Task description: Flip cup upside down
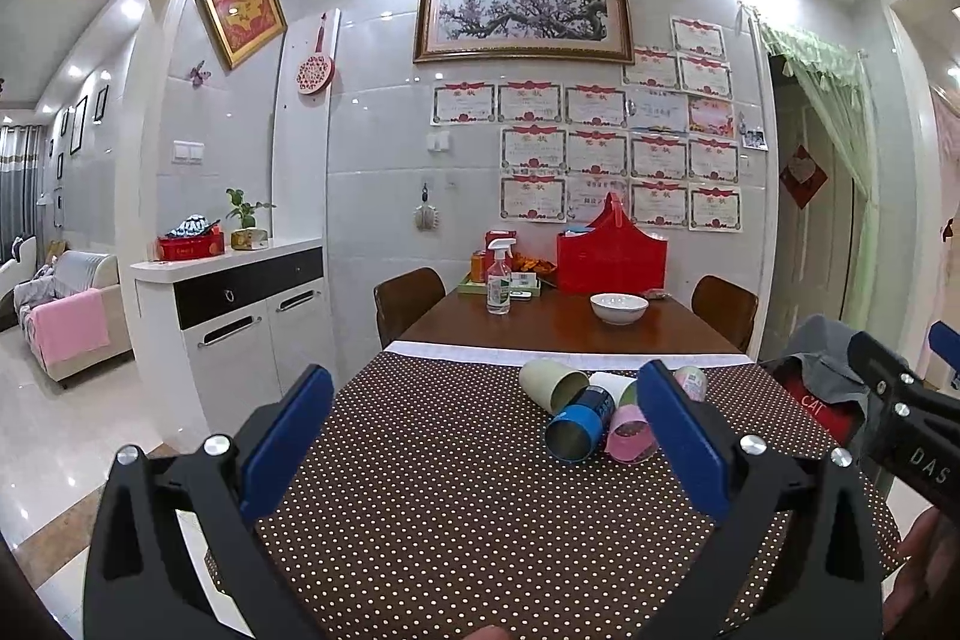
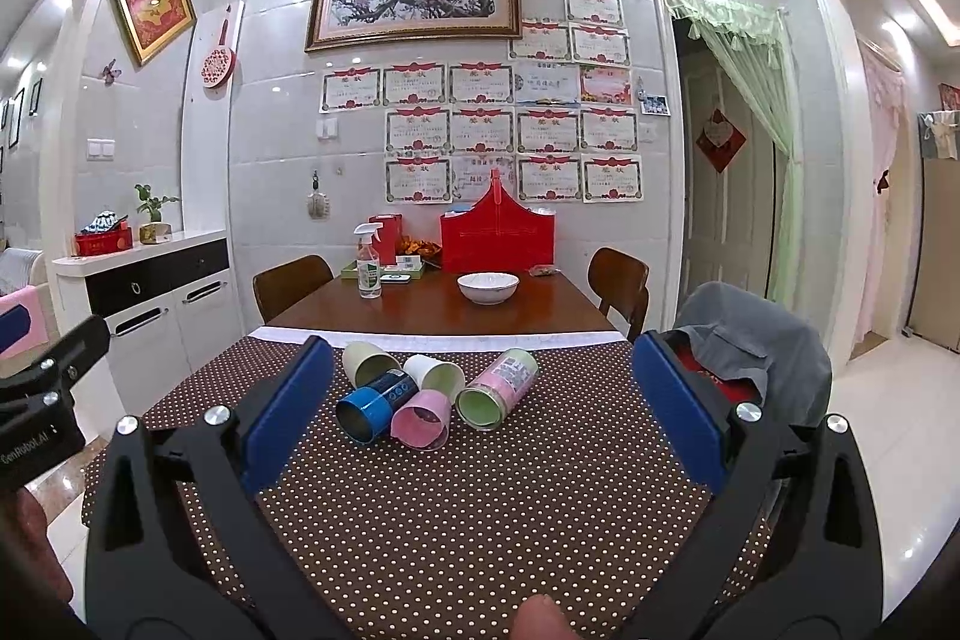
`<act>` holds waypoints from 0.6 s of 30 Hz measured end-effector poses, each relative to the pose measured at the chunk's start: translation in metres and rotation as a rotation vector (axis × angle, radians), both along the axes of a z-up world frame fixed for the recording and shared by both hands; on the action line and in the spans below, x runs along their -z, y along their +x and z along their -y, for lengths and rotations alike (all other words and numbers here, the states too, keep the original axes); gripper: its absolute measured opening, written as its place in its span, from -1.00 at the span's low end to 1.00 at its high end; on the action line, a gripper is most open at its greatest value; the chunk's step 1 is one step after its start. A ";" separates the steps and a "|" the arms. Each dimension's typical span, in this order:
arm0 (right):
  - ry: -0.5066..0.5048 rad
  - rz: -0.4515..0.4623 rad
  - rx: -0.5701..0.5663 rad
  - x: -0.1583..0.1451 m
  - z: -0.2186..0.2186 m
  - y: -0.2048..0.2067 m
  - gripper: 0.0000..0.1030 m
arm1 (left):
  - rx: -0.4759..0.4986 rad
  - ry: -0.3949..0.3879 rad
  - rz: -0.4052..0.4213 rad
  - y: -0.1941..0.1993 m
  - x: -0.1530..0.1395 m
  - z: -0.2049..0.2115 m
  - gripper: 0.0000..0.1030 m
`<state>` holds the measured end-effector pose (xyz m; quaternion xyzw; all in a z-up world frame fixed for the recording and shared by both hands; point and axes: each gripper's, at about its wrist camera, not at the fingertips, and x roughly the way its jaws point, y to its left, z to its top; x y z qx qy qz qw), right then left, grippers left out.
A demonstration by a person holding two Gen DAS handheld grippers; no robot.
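Left tongs (image 1: pixel 480 454) and right tongs (image 2: pixel 480 418) spread wide, gripping nothing.
Held low above a dotted brown tablecloth (image 2: pixel 480 520) on a dining table, certificate-covered wall behind. Ahead of both, five cups (image 2: pixel 420 391) clustered on their sides mid-cloth, white bowl (image 2: pixel 488 287) beyond.

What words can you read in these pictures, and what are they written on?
"CAT": red cloth under the grey jacket on the chair.
"DAS": right gripper, seen from the left wrist view; the rest is cut off.
"GenRobot.AI": left gripper, seen from the right wrist view; small, so only roughly readable.
Wall certificates, spray bottle label, cups' labels: too small or blurred.
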<state>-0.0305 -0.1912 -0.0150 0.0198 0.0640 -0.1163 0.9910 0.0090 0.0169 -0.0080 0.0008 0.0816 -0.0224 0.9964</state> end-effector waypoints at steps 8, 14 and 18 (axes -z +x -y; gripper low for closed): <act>-0.004 0.000 -0.005 0.000 -0.001 0.001 0.90 | -0.003 0.001 -0.003 0.001 0.001 -0.001 0.93; -0.005 0.001 -0.004 0.000 -0.002 0.002 0.90 | -0.001 0.000 -0.005 0.002 0.002 -0.001 0.93; -0.005 0.002 -0.004 0.000 -0.002 0.002 0.90 | 0.000 0.001 -0.008 0.003 0.002 -0.001 0.93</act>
